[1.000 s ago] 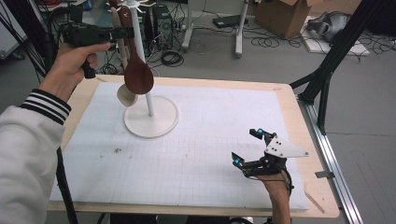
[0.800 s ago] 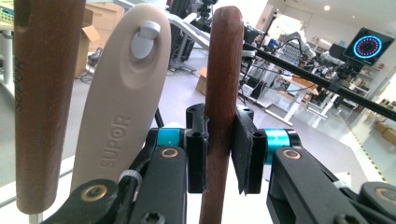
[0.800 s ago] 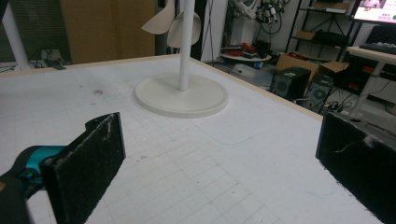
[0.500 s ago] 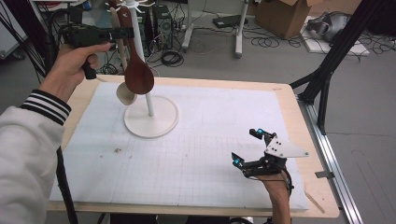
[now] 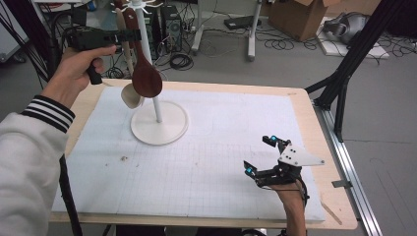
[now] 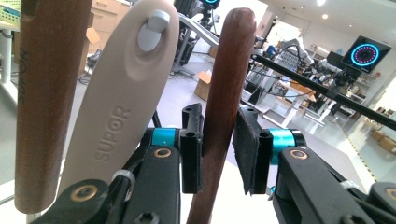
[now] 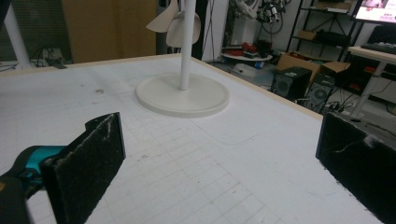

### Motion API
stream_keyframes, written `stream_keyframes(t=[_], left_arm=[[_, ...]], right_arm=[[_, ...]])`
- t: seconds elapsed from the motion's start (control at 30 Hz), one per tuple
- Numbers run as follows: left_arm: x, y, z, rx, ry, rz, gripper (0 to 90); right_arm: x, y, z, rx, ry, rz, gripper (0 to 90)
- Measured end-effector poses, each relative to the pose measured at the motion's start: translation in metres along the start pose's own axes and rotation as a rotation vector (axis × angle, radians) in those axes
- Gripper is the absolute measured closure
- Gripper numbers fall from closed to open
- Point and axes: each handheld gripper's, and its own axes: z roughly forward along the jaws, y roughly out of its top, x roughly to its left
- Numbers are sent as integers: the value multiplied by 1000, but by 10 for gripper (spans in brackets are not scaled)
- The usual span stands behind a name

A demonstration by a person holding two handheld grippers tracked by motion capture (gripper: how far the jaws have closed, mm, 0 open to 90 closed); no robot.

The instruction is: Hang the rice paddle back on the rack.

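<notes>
Hanging utensils on a peg stand, release stage. My left gripper (image 5: 129, 35) is raised at the top of the white stand (image 5: 158, 129), level with the handle of the dark wooden spoon (image 5: 146, 78). In the left gripper view that handle (image 6: 224, 107) stands between my two black pads; the pad (image 6: 191, 149) on one side lies against the wood, while a narrow gap shows before the other. My left jaws have just been opening, so I judge the clamp slackened rather than pressing. The spoon hangs bowl-down beside the stand's pole, above the round base, with a pale beige utensil (image 6: 119, 93) hooked on a grey peg (image 6: 152, 32) just next to it and another wooden handle (image 6: 46, 93) at the edge of that view. My right gripper (image 5: 260, 155) rests low over the white mat (image 5: 196, 162), near the table's right front, jaws wide apart and holding nothing.

The step in hand appears to be letting go of the hung spoon. The next move calls for parting the pads further, then drawing straight back, so the spoon is not dragged from its peg nor its neighbours set swinging.
</notes>
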Motion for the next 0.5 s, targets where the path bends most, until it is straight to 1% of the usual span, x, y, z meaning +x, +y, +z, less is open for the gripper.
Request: stream_keyframes(t=[0.13,0.2,0.33,0.5], left_arm=[[1,-1,-1,-2,5,2,717],[1,-1,-1,-9,8,-6,716],[0,-1,-1,-1,10,9,707],[0,-2,-3,-3,19,8,686]], right_arm=[[0,0,0,2,-2,5,5],[0,0,0,0,-2,0,5],[0,0,0,0,-1,1,5],[0,0,0,0,-1,1,5]])
